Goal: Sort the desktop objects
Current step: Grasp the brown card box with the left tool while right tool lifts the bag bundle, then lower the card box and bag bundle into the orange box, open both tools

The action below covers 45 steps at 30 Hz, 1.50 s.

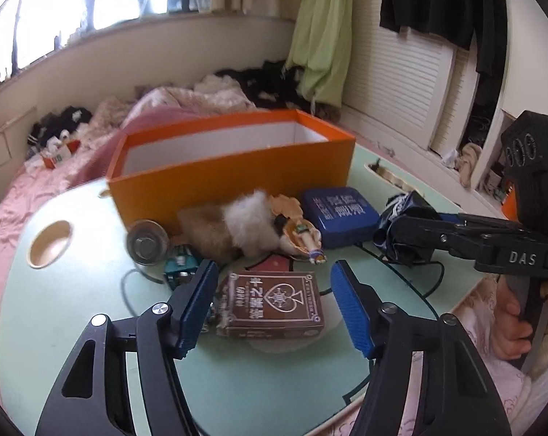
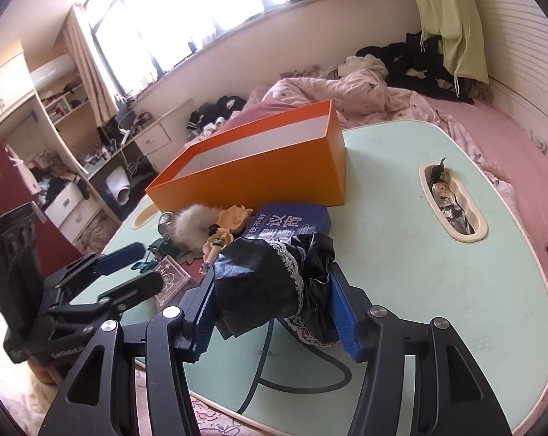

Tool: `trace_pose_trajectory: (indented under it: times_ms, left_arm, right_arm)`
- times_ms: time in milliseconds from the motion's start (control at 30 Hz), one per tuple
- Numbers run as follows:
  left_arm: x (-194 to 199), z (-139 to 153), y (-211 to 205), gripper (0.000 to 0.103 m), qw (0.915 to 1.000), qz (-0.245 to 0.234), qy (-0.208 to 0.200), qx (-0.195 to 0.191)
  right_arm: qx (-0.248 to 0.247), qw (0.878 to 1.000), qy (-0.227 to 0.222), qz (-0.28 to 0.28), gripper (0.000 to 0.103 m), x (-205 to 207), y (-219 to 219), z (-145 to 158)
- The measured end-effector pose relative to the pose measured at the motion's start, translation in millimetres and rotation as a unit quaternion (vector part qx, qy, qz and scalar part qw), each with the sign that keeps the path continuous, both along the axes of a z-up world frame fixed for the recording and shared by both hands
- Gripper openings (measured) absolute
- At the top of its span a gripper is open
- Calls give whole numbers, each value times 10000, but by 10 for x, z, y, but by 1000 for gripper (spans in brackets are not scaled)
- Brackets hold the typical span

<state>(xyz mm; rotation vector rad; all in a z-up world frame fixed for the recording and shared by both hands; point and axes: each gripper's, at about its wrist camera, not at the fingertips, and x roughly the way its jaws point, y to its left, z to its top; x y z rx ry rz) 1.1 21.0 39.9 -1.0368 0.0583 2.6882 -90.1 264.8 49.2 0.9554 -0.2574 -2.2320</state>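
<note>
My left gripper [image 1: 274, 303] is open, its blue pads on either side of a brown card box [image 1: 274, 299] lying on the mint table [image 1: 74, 309]. My right gripper [image 2: 274, 309] is shut on a black lace-trimmed cloth [image 2: 274, 283]; it shows in the left wrist view [image 1: 401, 232] at the right. An open orange box [image 1: 234, 167] stands behind. In front of it lie a fluffy tail [image 1: 230, 225], a small doll [image 1: 303, 232], a blue tin [image 1: 339, 214] and a metal round tin [image 1: 146, 241].
A teal clip [image 1: 179, 265] and a black cable [image 1: 128, 290] lie left of the card box. The table has a round cup hole [image 1: 50, 243] and an oval slot [image 2: 451, 203] with wrappers. A pink bed with clothes surrounds the table.
</note>
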Motion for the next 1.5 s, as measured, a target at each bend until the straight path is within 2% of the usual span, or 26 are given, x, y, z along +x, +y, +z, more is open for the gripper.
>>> trace_pose_trajectory:
  times_ms: [100,300,333,467,533,733,833,1000,1100,1233,1367,1433,1500]
  left_arm:
    - [-95,-102,69,65,9995,-42,-258,-164]
    - [-50,-201,200,65,9978,-11,-238,-620]
    - [-40,-208,209,59,9978,-58,-230,-621]
    - [-23,-207,173,57,9985,-55,-217,-499]
    - [7,-161,124,57,9994,-70,-130,-318]
    - [14,185,-45,57,9997,-131,166,151]
    - [-113,416,-114,57,9993,8,365,127]
    - [-510,674,-244,57,9978,395,533,43]
    - [-822,689,-310,57,9969,634,459,29]
    - [-1192,528,-380,57,9960,887,109,-9]
    - [-1308,367,-442,58,9947,1023,-38,117]
    - [-1278,366,-458,66,9938,1109,-20,77]
    - [-1203,400,-478,72,9936,1110,116,160]
  right_arm:
    - [-33,10000,-17,-21,57,3,15,-19]
    - [50,10000,6,27,57,19,-24,-36]
    - [86,10000,11,33,57,26,-42,-36]
    - [157,9998,91,38,57,44,-82,-4]
    - [136,9998,131,60,57,38,-87,33]
    - [63,9988,465,166,57,-60,-203,319]
    - [121,9978,632,180,57,-198,-332,512]
    - [378,9968,696,126,57,-668,-680,718]
    - [625,9961,625,54,57,-958,-891,691]
    - [949,9947,391,-20,58,-1247,-1086,522]
    - [997,9949,45,-173,69,-1435,-1041,358]
    - [784,9968,26,-144,72,-1435,-967,380]
    - [691,9971,187,-249,84,-1371,-881,454]
